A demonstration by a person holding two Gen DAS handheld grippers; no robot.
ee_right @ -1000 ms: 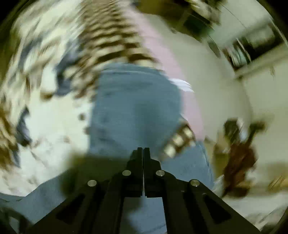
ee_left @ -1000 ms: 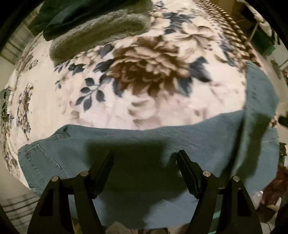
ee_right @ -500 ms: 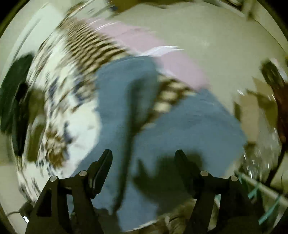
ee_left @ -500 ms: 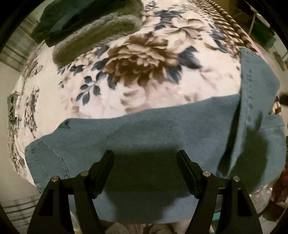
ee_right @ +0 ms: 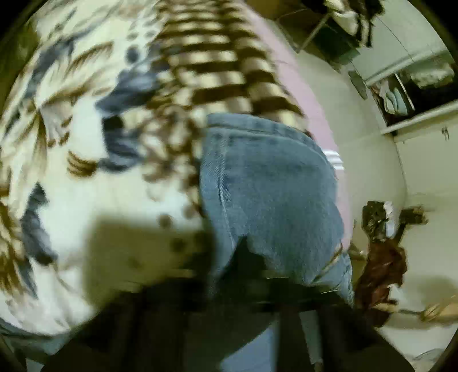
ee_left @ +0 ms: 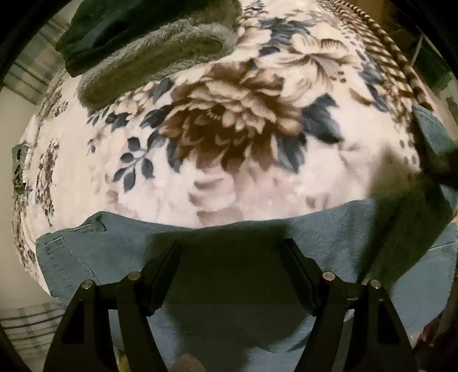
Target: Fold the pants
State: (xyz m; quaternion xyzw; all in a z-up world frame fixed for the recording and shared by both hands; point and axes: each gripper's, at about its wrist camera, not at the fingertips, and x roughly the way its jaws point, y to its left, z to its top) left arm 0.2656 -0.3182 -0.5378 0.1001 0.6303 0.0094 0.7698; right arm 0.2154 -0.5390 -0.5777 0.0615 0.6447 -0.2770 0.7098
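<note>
Blue denim pants [ee_left: 217, 286] lie across the near edge of a floral blanket [ee_left: 229, 137], waistband and pocket at the left. My left gripper [ee_left: 232, 274] hovers just above them, open and empty. In the right wrist view the hem end of a pants leg [ee_right: 269, 194] lies on the blanket's striped border. My right gripper [ee_right: 252, 280] is a dark motion blur low over that leg; I cannot tell how its jaws stand.
A grey fluffy blanket [ee_left: 154, 60] and a dark green cloth [ee_left: 123, 25] are piled at the far left. The bed's edge with a pink sheet [ee_right: 300, 85] drops to a pale floor [ee_right: 372, 160]. A dark brown object [ee_right: 380, 263] stands on the floor.
The right gripper opened half a second ago and swung fast; it is now blurred over the leg end. The left gripper stayed open and pulled back slightly toward the pants' near edge.
</note>
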